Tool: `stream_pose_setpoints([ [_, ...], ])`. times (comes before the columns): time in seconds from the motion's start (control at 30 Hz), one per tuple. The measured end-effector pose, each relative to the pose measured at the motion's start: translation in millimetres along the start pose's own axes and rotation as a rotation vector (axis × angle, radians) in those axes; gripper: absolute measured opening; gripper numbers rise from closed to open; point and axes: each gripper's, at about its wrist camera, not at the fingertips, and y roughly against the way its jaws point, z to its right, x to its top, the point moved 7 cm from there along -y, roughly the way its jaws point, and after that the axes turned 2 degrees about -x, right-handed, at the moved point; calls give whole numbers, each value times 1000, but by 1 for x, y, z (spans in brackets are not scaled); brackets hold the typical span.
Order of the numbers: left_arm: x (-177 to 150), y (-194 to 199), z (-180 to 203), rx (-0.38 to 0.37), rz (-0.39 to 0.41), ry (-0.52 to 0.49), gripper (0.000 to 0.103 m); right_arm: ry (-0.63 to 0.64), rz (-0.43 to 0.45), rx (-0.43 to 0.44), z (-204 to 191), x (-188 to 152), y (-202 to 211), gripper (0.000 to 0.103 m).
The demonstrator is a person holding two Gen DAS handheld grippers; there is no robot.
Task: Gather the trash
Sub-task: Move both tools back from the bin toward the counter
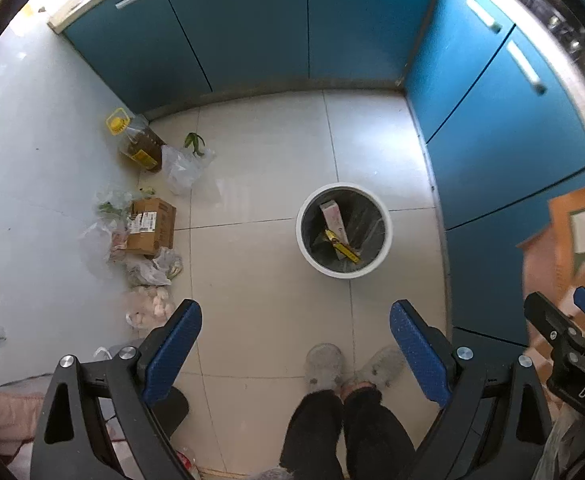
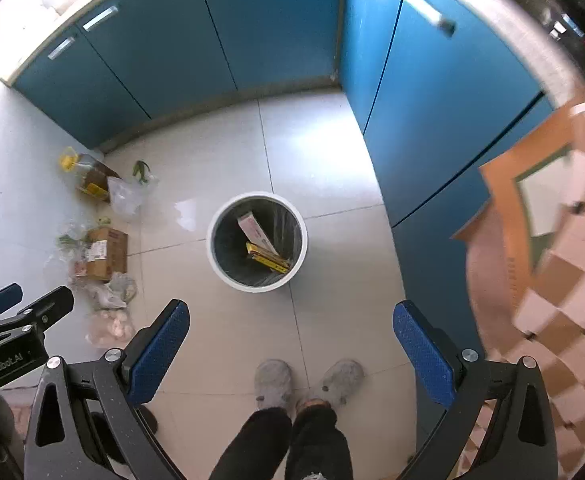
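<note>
Left wrist view
Room: pale tiled kitchen floor (image 1: 260, 168), teal cabinets (image 1: 244, 28) across the top and down the right side.
Left gripper (image 1: 295, 354): lower frame, blue pads spread wide, nothing between them.
Trash bin (image 1: 386, 216): white, round, right of centre; a pink-white carton (image 1: 334, 218) and a yellow box (image 1: 342, 246) lie inside.
Left edge clutter: oil bottle (image 1: 138, 142) with yellow cap, plastic bags (image 1: 182, 164), cardboard box (image 1: 152, 226).
Feet: grey slippers (image 1: 324, 366) at bottom centre.
Right gripper (image 1: 572, 320): partly seen at the right edge; I cannot tell its opening here.

Right wrist view
Right gripper (image 2: 291, 354): lower frame, pads wide apart, holding nothing.
Trash bin (image 2: 212, 256): centre, same two packages inside.
Clutter: oil bottle (image 2: 88, 174) and cardboard box (image 2: 106, 254) at left.
Right side: blurred orange-and-cream checkered thing (image 2: 552, 280).
</note>
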Motion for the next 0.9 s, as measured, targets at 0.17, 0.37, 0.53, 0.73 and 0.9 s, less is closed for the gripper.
stream_pose_setpoints([
  [0.17,-16,57,1,-27,29,-4,96,17,31,29,-2,-12,86,103],
  [0.37,-31,111,-1,-56,86,-31,96,15,59,47,-3,-34,159,103],
  [0.53,-32,146,5,-36,170,-82,103,-31,94,105,1,-51,199,103],
  [0.73,-16,182,53,-41,251,-195,103,-179,131,190,36,-63,227,103],
  [0.9,-13,207,148,-70,309,-357,103,-362,211,148,120,-75,256,103],
])
